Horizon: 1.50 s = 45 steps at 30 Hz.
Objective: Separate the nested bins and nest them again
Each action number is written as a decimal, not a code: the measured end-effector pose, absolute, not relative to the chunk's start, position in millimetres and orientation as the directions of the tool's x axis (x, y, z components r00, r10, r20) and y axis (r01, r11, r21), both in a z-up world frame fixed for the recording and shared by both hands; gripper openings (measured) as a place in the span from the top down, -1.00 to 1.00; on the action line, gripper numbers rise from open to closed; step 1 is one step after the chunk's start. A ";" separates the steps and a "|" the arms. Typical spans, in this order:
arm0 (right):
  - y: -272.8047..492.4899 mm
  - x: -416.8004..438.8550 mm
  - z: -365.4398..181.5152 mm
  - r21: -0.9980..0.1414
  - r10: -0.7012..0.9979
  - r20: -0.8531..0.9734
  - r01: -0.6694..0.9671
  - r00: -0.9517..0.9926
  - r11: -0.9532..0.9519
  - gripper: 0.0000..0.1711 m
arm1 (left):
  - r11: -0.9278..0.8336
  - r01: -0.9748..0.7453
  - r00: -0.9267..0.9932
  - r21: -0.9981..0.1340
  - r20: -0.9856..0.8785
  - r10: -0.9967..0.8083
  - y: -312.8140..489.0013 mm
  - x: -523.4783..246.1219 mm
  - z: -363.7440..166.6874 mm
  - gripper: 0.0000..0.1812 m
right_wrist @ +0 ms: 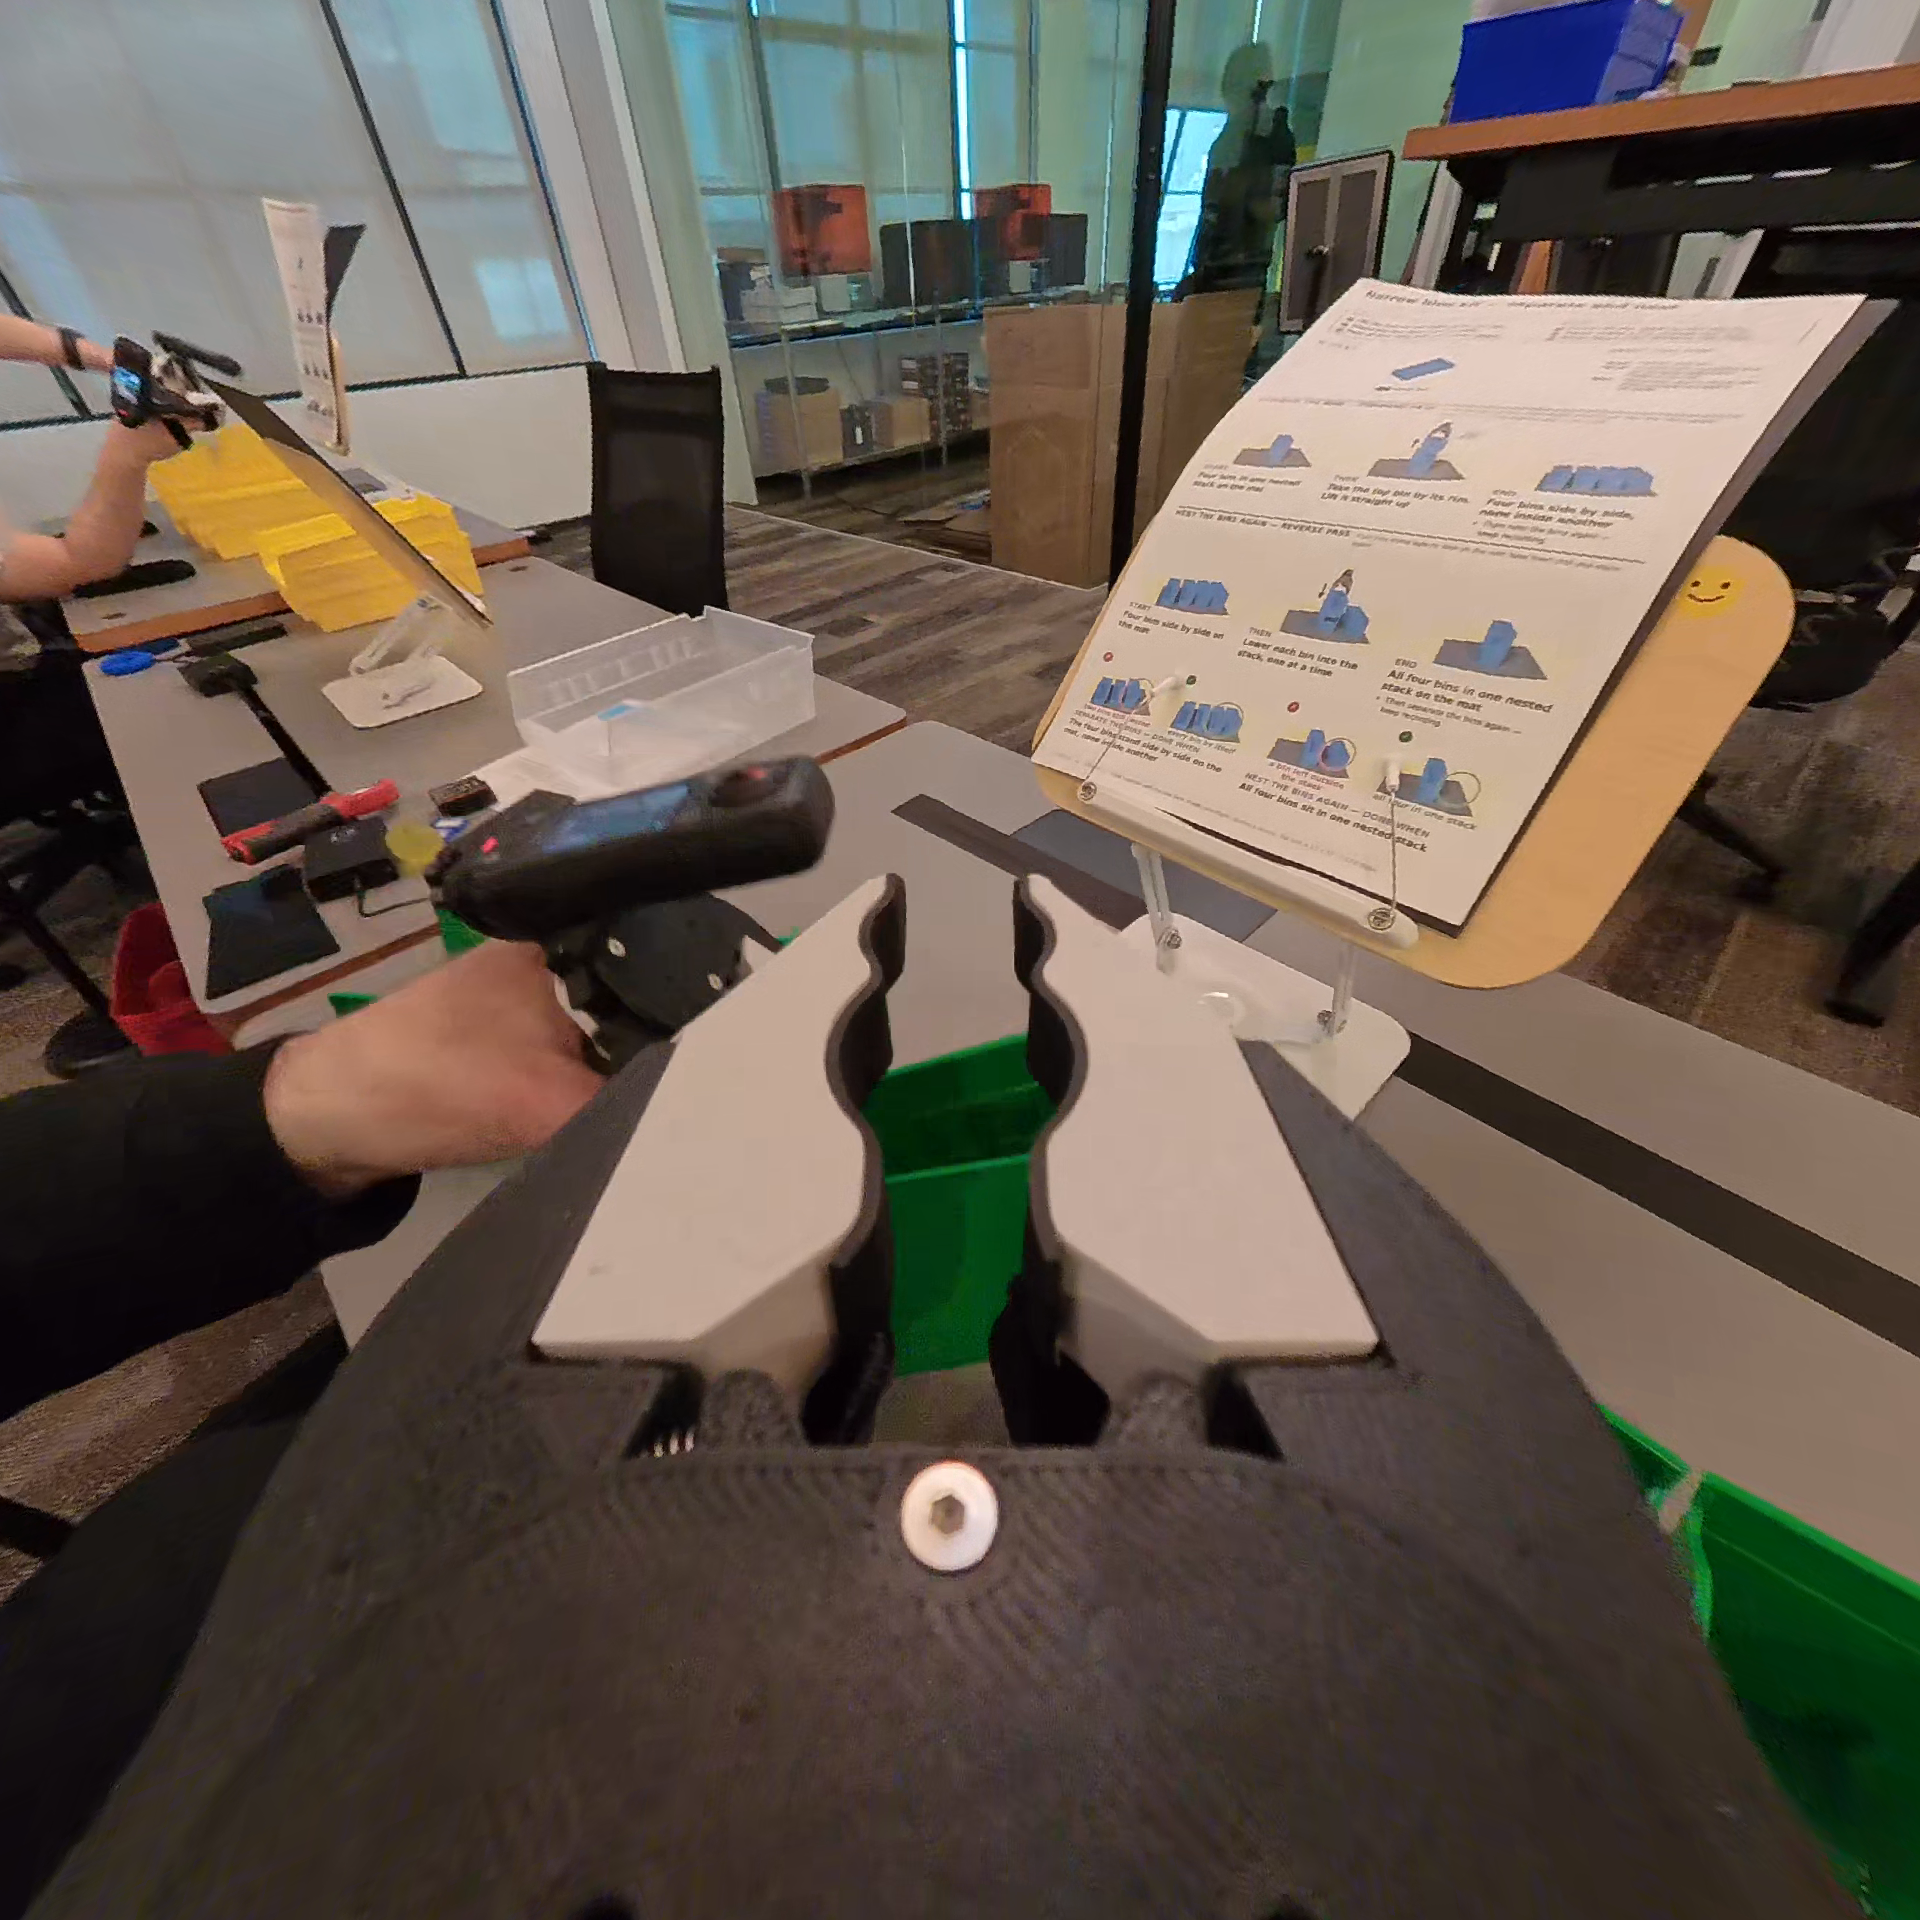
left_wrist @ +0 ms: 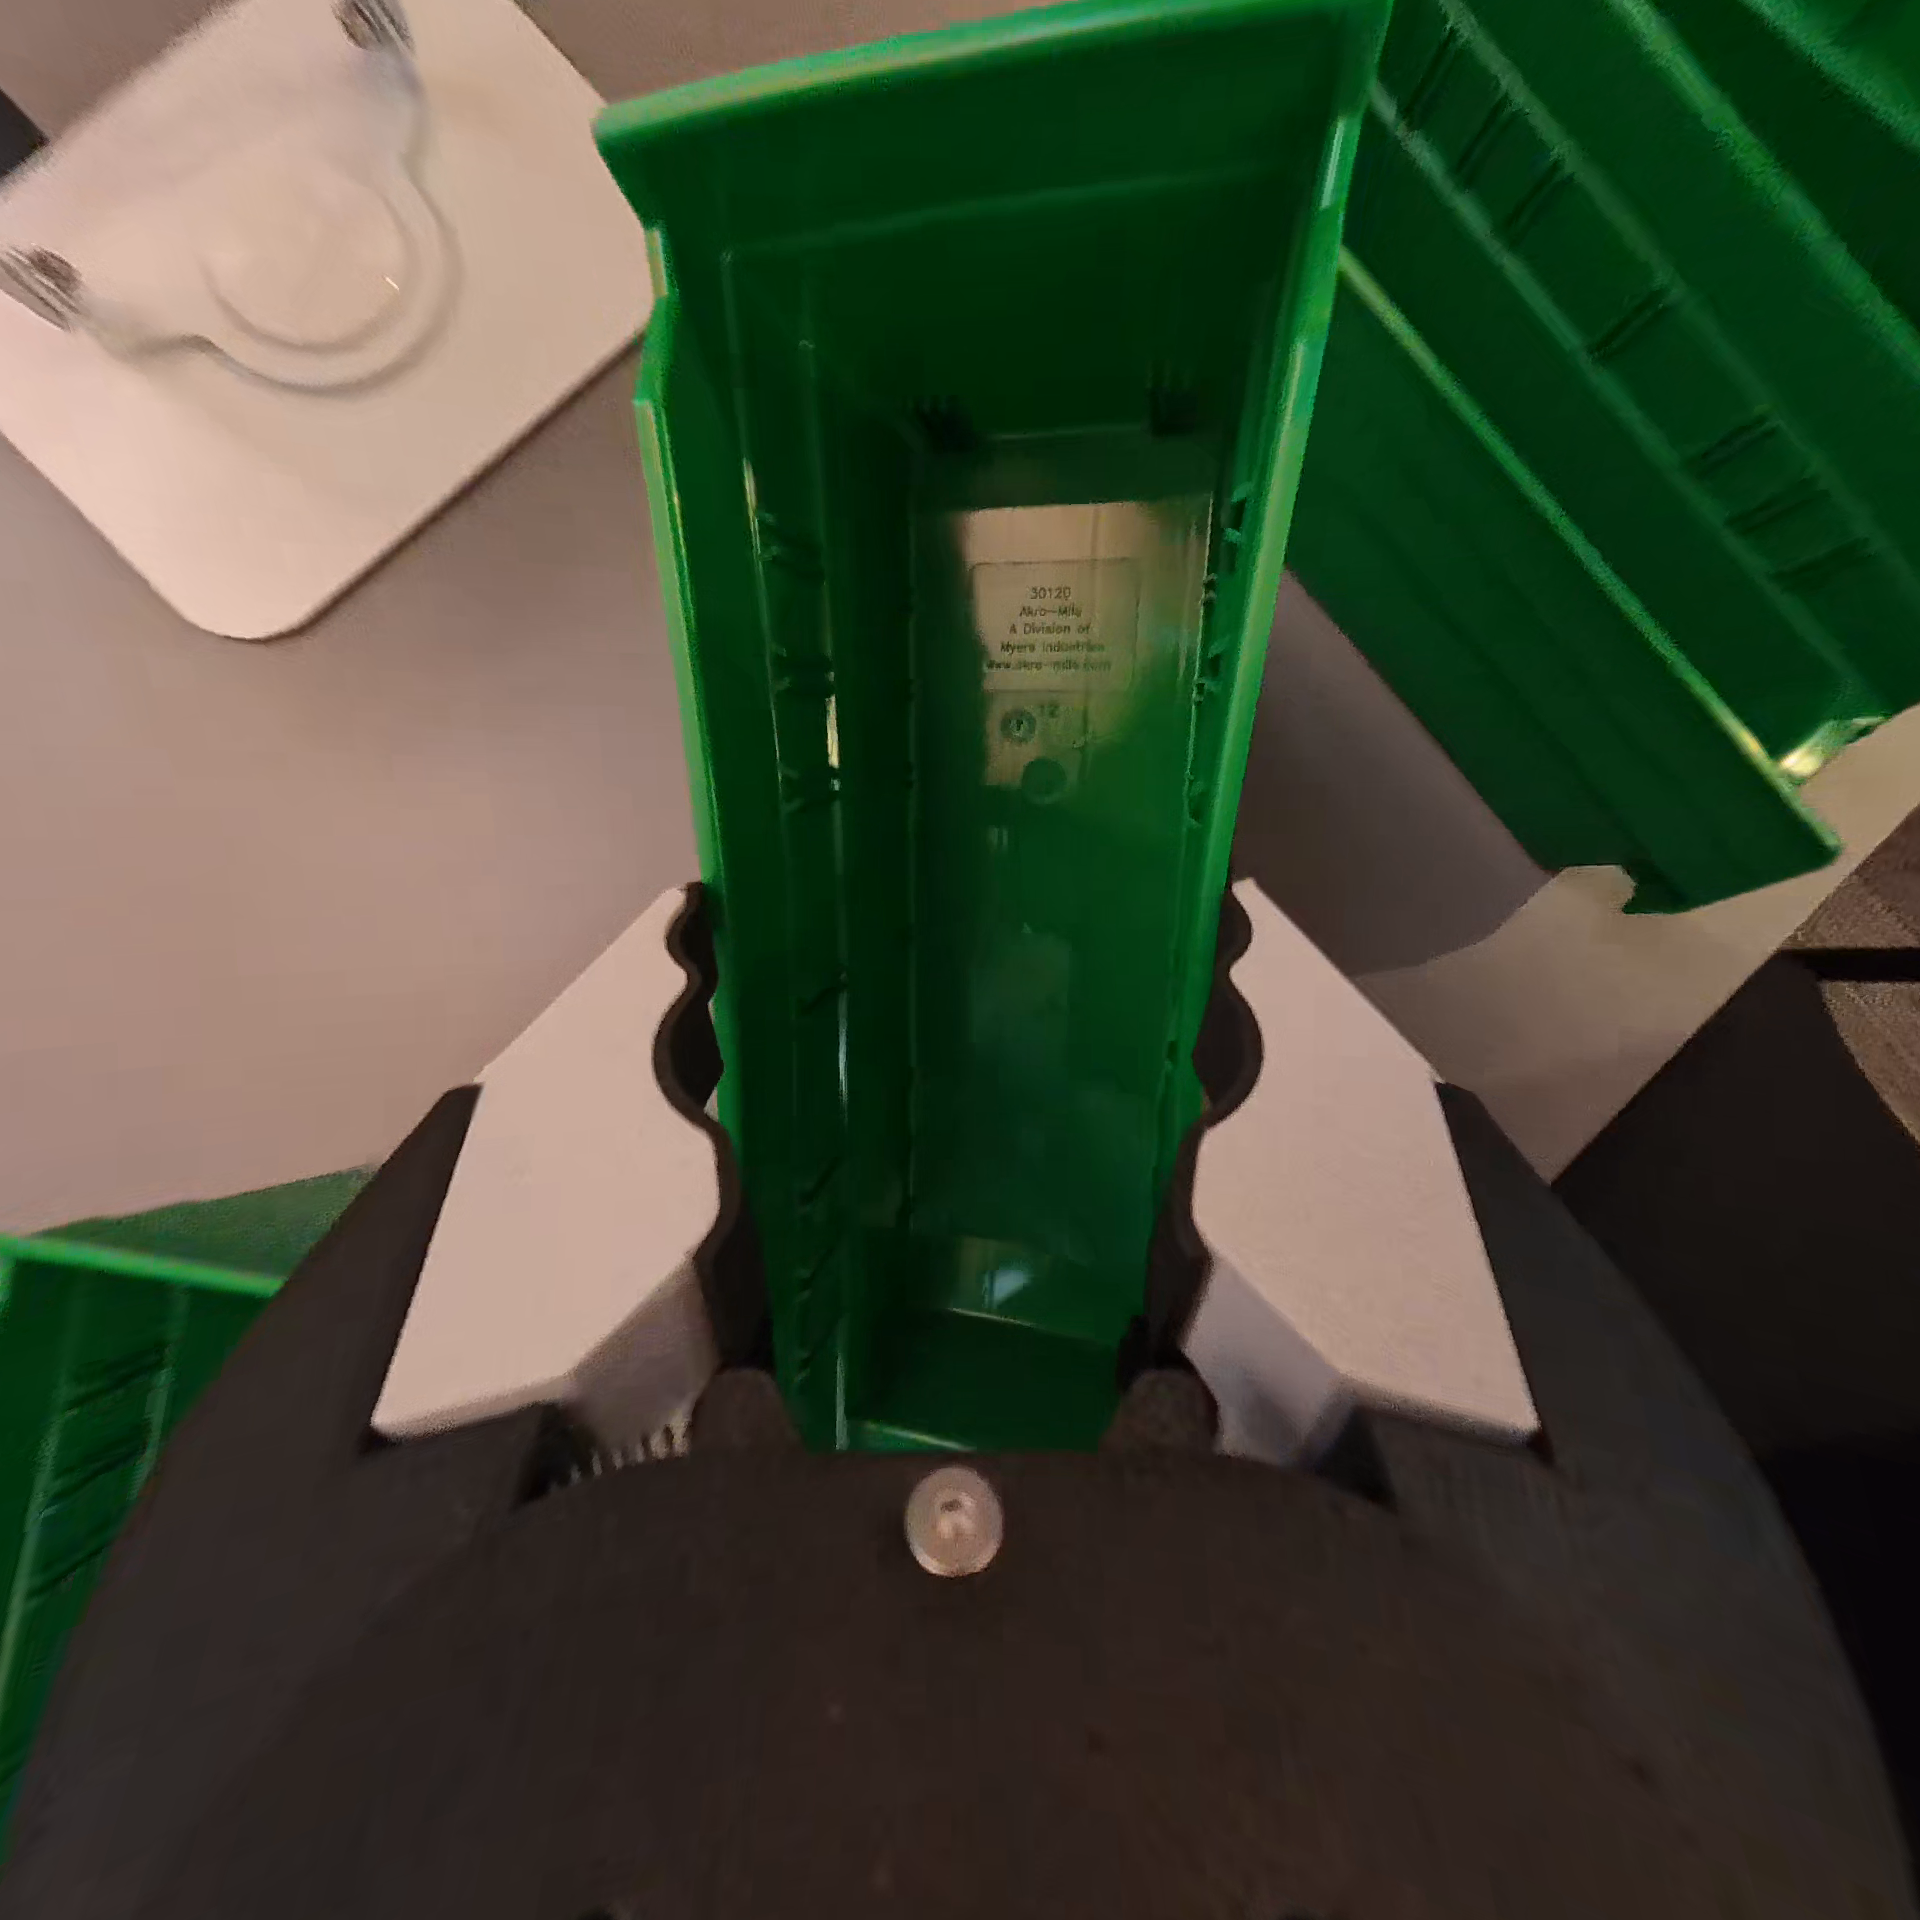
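Blurred and cut off at upper right: second green bin (left_wrist: 1621, 436). Clamped between left gripper (left_wrist: 961, 1049) fingers: narrow green bin (left_wrist: 997, 727), above tabletop (left_wrist: 312, 883). Right gripper (right_wrist: 958, 1049) parted, empty, above another bin (right_wrist: 956, 1195).

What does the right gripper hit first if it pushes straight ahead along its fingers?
Most likely the green bin seen through the gap of the right gripper, which is open and empty. Beyond it stands the document stand on the table. Depth is unclear, so the fingertips might pass above the bin's rim.
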State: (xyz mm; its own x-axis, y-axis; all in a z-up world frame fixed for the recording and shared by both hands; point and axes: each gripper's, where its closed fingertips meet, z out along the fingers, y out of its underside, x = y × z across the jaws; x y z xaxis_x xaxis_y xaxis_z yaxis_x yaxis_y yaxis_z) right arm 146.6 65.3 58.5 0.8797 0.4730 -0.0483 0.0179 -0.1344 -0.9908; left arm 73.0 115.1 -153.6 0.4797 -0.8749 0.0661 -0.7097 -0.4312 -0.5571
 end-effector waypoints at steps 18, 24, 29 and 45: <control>63.8 145.2 53.2 -0.991 0.525 -0.057 0.017 0.849 -0.134 0.78 | -0.502 -0.698 0.447 -0.510 0.236 -0.863 108.2 72.9 -179.2 -0.11; 61.6 139.7 56.4 -0.992 0.545 -0.058 0.011 0.836 -0.124 0.79 | -0.471 -0.812 0.417 -0.343 0.223 -0.881 113.6 51.7 -218.7 0.44; 59.7 140.6 58.5 -0.993 0.546 -0.051 0.015 0.836 -0.115 0.81 | -0.467 -0.842 0.412 -0.272 0.235 -0.880 103.7 54.7 -245.0 0.93; 55.9 146.7 63.6 -0.995 0.574 -0.085 -0.037 0.815 -0.094 0.84 | -0.861 -0.401 0.680 -0.313 0.527 -0.509 84.6 43.9 -231.4 0.41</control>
